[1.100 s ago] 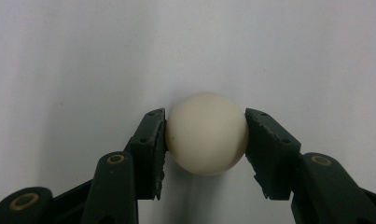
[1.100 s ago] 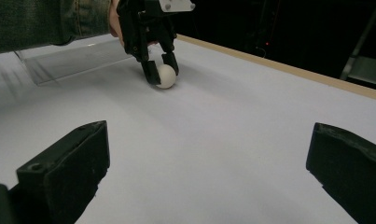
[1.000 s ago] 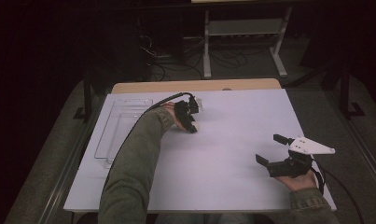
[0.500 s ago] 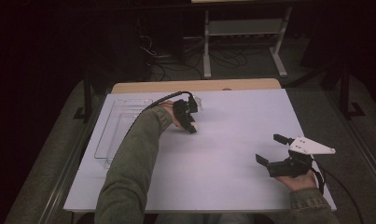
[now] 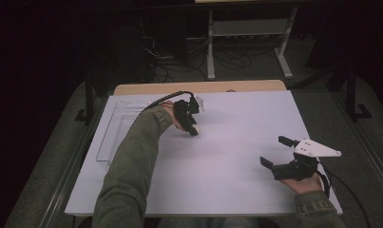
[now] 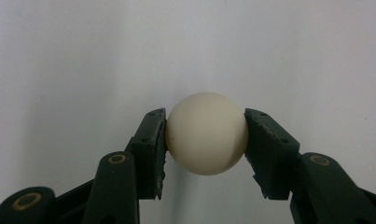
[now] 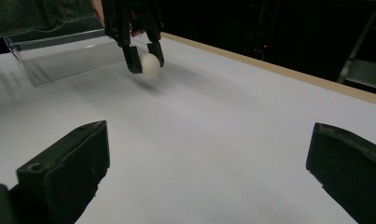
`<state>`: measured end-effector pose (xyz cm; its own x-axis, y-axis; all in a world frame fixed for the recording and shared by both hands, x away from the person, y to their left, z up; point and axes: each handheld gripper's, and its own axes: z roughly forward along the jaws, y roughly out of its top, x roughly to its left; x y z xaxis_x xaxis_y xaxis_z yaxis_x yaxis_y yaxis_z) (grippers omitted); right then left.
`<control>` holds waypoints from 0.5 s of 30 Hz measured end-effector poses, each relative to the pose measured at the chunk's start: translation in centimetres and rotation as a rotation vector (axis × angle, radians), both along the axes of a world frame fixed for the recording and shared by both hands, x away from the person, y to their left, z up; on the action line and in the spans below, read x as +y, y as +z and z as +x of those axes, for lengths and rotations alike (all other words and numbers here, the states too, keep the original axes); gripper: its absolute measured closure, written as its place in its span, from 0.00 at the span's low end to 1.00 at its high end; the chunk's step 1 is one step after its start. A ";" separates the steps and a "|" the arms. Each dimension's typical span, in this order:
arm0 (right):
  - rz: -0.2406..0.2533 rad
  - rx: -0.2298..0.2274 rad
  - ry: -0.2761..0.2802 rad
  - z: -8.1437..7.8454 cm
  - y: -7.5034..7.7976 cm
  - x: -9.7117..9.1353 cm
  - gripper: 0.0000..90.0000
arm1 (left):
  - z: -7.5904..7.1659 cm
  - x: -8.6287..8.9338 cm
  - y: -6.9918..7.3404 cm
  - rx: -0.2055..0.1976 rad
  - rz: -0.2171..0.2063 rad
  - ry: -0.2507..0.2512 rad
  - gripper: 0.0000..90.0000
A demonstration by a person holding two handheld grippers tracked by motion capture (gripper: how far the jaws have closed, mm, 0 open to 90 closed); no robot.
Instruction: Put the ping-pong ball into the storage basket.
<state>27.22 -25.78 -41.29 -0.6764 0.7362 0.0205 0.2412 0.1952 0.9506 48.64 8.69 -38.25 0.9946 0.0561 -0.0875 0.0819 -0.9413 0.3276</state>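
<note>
White counter [image 5: 227, 156] spreads before you, dark room behind it. Nearest you, at its right edge, your right claw [image 5: 277, 152] rests with its jaws spread wide and nothing between them. Farther out, left of centre, your left claw [image 6: 205, 140] is clamped on a cream ball [image 6: 206, 133], just above the sheet. Beyond it, a clear tray [image 5: 114, 137] sits along the counter's left side.

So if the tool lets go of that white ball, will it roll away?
Probably. The ball is smooth and perfectly round, and the table looks flat and bare, so nothing would stop it. It looks light, like a ping-pong ball. The left tool pinches it only at two small spots, so it might slip.
</note>
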 end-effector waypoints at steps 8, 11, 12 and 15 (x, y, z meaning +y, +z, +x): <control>0.000 0.005 0.002 0.0 0.0 0.1 0.00 | -0.9 0.1 1.2 -0.017 0.003 -0.016 0.56; -0.002 0.004 0.006 0.1 0.0 0.1 0.00 | -1.1 0.3 1.7 -0.014 0.001 -0.006 0.56; -0.003 0.005 0.007 0.1 0.0 0.1 0.00 | -1.1 0.3 1.8 -0.013 0.002 -0.003 0.56; -0.004 0.006 0.008 0.2 0.0 0.2 0.00 | -1.4 0.2 2.4 -0.018 0.010 -0.011 0.56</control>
